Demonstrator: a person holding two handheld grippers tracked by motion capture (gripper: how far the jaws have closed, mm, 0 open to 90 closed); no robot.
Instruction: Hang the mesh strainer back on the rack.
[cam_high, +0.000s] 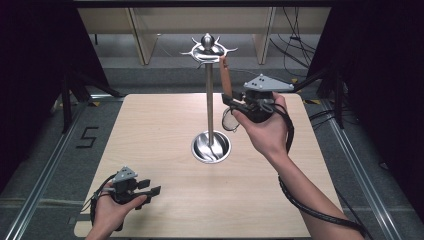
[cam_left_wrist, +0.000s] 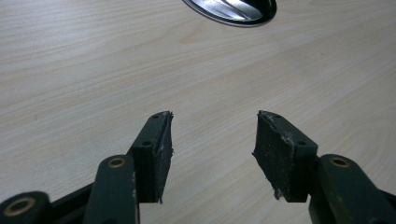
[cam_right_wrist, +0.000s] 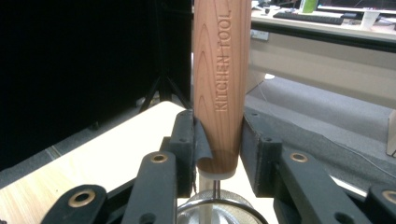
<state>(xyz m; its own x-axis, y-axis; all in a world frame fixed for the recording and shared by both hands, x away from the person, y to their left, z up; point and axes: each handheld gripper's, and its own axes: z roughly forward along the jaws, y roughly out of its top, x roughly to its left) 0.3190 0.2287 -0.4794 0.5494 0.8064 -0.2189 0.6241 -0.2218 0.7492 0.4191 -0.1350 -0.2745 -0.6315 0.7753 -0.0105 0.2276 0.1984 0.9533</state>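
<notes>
A steel stand (cam_high: 210, 100) rises from a round dished base (cam_high: 223, 150) in the middle of the table and carries a crown of hooks (cam_high: 207, 49). A kitchen tool with a wooden handle (cam_high: 226, 75) slants down from the hook on the right; its round sieve-like head (cam_high: 230, 120) hangs below. My right gripper (cam_high: 231, 102) is shut on the handle's lower end. In the right gripper view the handle (cam_right_wrist: 218, 70), stamped KITCHEN TOOL, stands between the jaws of that gripper (cam_right_wrist: 218, 122). My left gripper (cam_high: 152, 186) rests open over the table's front left, holding nothing (cam_left_wrist: 212, 122).
The pale wooden table (cam_high: 160, 135) stands on a grey floor with metal rails at both sides. The stand's base (cam_left_wrist: 233, 9) lies just ahead of the left gripper's jaws. Black curtains and tripod legs flank the table; cables lie at the far right.
</notes>
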